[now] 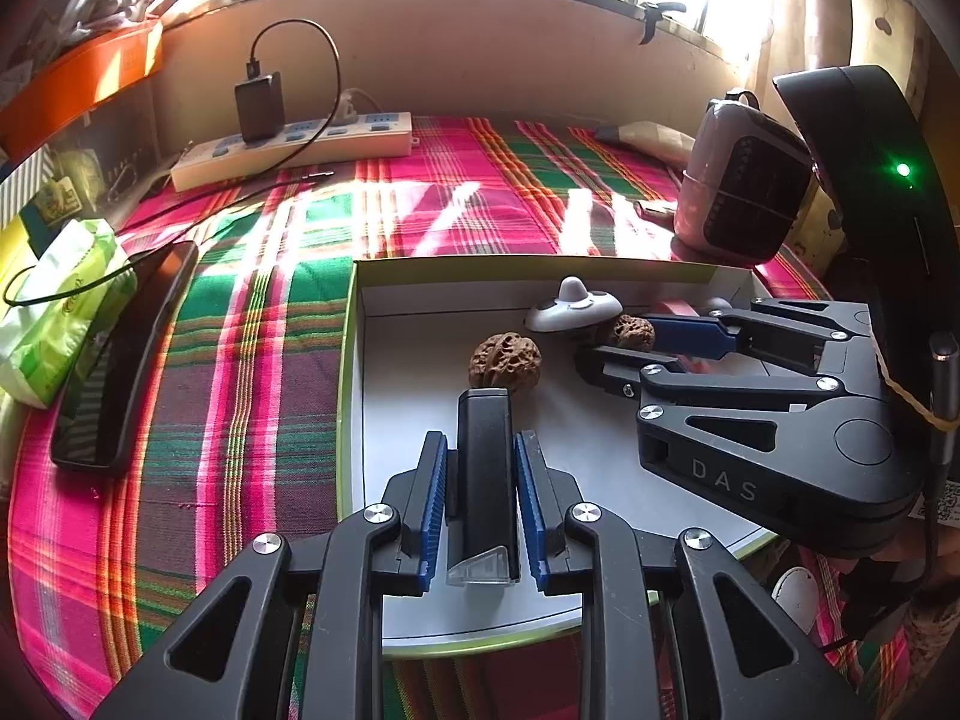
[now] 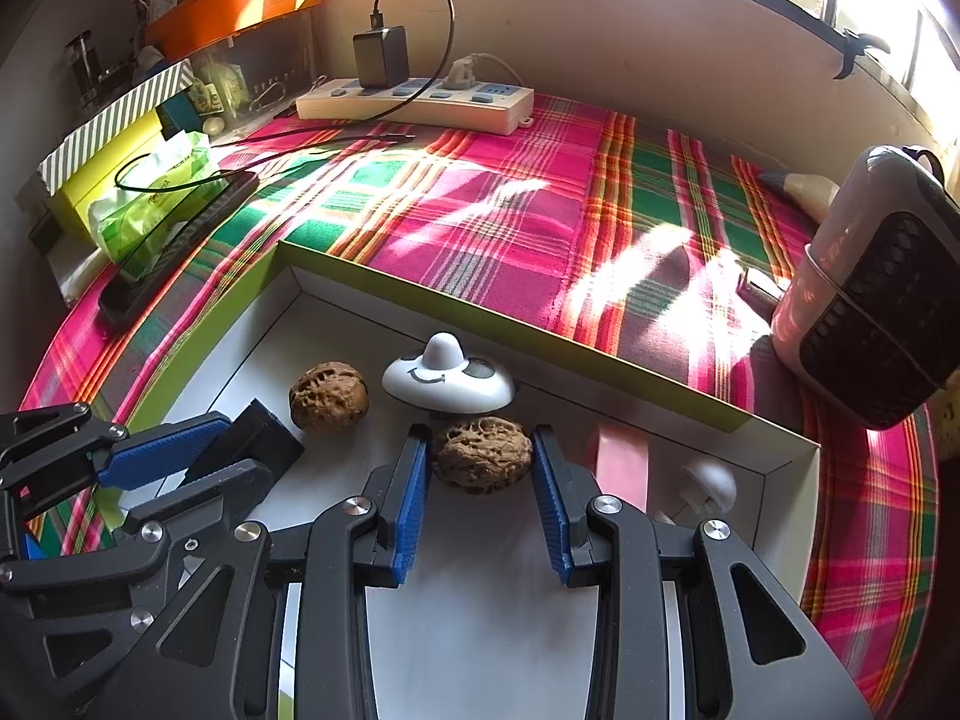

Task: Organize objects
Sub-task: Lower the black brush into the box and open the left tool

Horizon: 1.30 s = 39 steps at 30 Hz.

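A shallow white box with a green rim lies on the plaid cloth. My left gripper is shut on a black rectangular block over the box floor; it also shows in the right wrist view. A walnut lies just ahead of it. My right gripper is open with a second walnut between its pads, small gaps on both sides. A white hat-shaped toy, a pink block and a white mushroom shape lie in the box.
A black phone and a green tissue pack lie at the left. A power strip with charger sits at the back. A pink-and-black speaker stands at the right.
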Motion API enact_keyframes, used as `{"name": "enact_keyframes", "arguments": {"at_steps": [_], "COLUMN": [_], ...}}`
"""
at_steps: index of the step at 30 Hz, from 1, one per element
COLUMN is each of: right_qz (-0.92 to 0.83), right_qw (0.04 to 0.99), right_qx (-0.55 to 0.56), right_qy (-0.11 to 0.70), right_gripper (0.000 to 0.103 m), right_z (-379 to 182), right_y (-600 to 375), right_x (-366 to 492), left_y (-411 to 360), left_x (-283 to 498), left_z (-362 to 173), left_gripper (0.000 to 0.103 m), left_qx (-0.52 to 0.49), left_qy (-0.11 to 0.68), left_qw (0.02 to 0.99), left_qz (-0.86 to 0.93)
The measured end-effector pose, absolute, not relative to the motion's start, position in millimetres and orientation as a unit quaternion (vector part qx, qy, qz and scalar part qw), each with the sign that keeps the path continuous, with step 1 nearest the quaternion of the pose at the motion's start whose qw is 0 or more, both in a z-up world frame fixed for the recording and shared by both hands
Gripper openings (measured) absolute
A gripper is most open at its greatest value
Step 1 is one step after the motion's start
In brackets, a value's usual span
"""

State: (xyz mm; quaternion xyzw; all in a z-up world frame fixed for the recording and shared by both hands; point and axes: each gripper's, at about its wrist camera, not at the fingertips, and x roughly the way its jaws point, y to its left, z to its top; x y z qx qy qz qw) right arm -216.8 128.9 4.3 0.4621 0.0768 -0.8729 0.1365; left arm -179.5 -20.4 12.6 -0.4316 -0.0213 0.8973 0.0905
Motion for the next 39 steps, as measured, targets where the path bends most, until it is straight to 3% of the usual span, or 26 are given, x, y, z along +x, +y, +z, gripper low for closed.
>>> {"name": "enact_keyframes", "arguments": {"at_steps": [4,39], "right_qz": [-0.875,-0.892], "right_qw": [0.134,0.126], "right_qx": [0.459,0.432], "right_qy": [0.075,0.037], "right_gripper": [0.043,0.044], "right_z": [6.1,28.3], "right_y": [130.4,145.2], "right_x": [-214.8,-166.0], "left_y": [-19.2,-14.9], "left_x": [-178.4,-143.6], "left_z": [12.7,30.2], "left_gripper": [0.024,0.031], "left_qx": [-0.433,-0.418], "left_qy": [-0.022,-0.012], "left_qw": [0.091,0.073], "left_qz": [0.897,0.905]}}
